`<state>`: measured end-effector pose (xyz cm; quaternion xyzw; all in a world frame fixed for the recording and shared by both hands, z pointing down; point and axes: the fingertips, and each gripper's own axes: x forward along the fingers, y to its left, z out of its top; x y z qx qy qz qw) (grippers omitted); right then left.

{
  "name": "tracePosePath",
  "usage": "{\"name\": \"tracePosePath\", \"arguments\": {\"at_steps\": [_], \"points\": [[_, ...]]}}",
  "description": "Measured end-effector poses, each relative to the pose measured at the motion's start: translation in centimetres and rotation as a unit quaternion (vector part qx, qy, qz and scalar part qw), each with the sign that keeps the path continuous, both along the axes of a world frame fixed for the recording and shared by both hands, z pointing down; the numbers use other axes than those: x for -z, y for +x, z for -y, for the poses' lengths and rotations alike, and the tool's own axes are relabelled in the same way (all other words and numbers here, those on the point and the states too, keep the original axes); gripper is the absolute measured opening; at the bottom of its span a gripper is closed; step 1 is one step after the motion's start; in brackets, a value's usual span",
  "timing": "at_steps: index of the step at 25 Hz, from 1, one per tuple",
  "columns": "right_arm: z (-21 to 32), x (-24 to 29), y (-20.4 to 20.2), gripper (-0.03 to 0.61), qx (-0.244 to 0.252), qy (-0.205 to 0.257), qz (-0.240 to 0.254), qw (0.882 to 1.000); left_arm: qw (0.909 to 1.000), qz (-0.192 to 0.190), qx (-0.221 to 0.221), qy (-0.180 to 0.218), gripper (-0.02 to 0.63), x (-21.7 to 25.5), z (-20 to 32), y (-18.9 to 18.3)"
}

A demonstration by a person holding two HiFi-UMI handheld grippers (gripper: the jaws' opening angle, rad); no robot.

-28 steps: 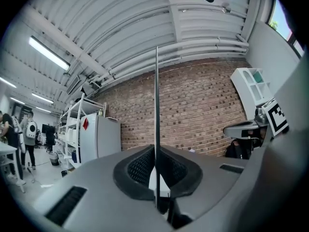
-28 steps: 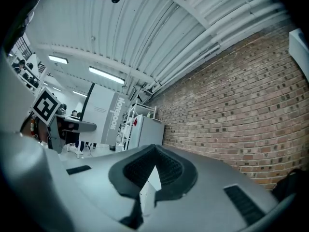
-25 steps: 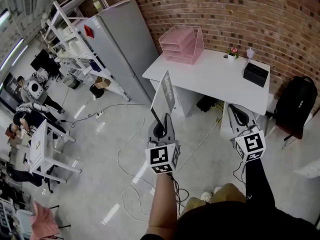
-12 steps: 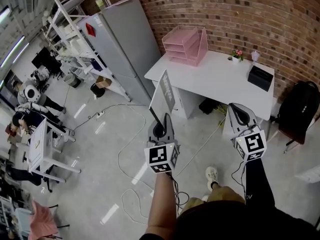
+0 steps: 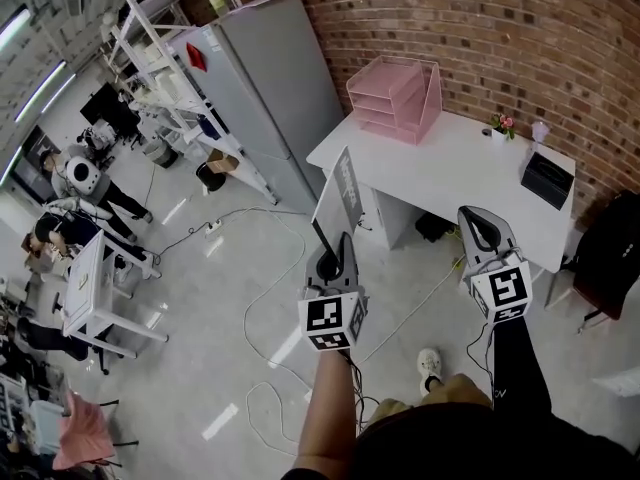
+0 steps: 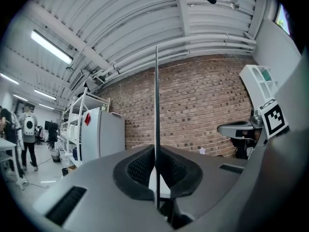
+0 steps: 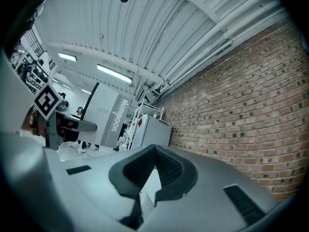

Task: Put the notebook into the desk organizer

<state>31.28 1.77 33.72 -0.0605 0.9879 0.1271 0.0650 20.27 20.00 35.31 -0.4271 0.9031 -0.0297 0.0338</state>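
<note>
The only writing I can read is "Notebook", running down the grey cover of the notebook point(image 7: 108, 115) in the right gripper view. My left hand-held gripper point(image 6: 156, 167) is clamped on its lower edge and holds it upright in the air, short of the white worktop point(image 5: 450, 173). The right hand-held gripper point(image 7: 153, 168) has its jaws together with nothing in them. Since a second ago, the worktop and the pink desk organizer point(image 5: 395, 98) on it have slid right and look nearer in the head view.
</note>
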Motion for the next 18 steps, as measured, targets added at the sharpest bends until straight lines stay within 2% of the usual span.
{"name": "tracePosePath", "arguments": {"at_steps": [18], "points": [[7.1,-2.2,-11.6,0.021,0.040,0.008,-0.026,0.999,0.9998,-0.005,0.020,-0.007,0.020,0.0,7.8,-9.8]]}}
